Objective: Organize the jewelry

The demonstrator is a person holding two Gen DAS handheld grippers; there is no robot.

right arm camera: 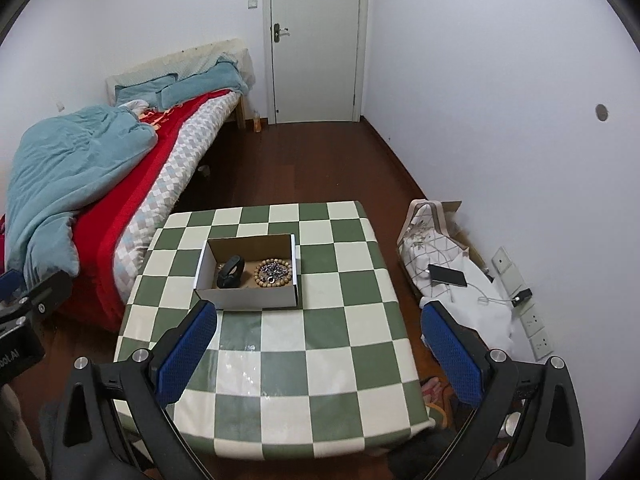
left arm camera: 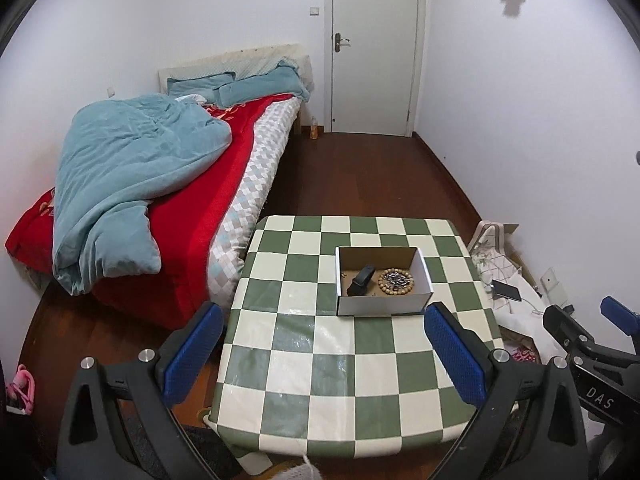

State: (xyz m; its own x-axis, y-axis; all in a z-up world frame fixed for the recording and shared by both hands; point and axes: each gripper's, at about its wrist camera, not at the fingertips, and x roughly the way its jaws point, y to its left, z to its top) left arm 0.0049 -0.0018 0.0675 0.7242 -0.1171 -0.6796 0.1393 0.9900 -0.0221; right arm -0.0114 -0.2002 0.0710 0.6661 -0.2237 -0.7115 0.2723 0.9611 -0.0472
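Note:
A small white cardboard box (left arm camera: 425, 277) (right arm camera: 208, 258) stands on the green-and-white checkered table (left arm camera: 320, 360) (right arm camera: 320, 340). Inside lie a black watch-like band (left arm camera: 361, 280) (right arm camera: 230, 271) and a wooden bead bracelet (left arm camera: 395, 281) (right arm camera: 273, 272) ringed around small metal pieces. My left gripper (left arm camera: 324, 320) is open and empty, held above the table's near half, short of the box. My right gripper (right arm camera: 318, 320) is open and empty, above the table to the right of the box. The right gripper also shows at the left wrist view's right edge (left arm camera: 592, 320).
A bed (left arm camera: 160, 184) (right arm camera: 100, 176) with a blue duvet and red blanket stands left of the table. A white door (left arm camera: 374, 44) (right arm camera: 316, 40) is at the back. Pillows, a phone (right arm camera: 447, 275) and a cable lie on the floor at the right wall.

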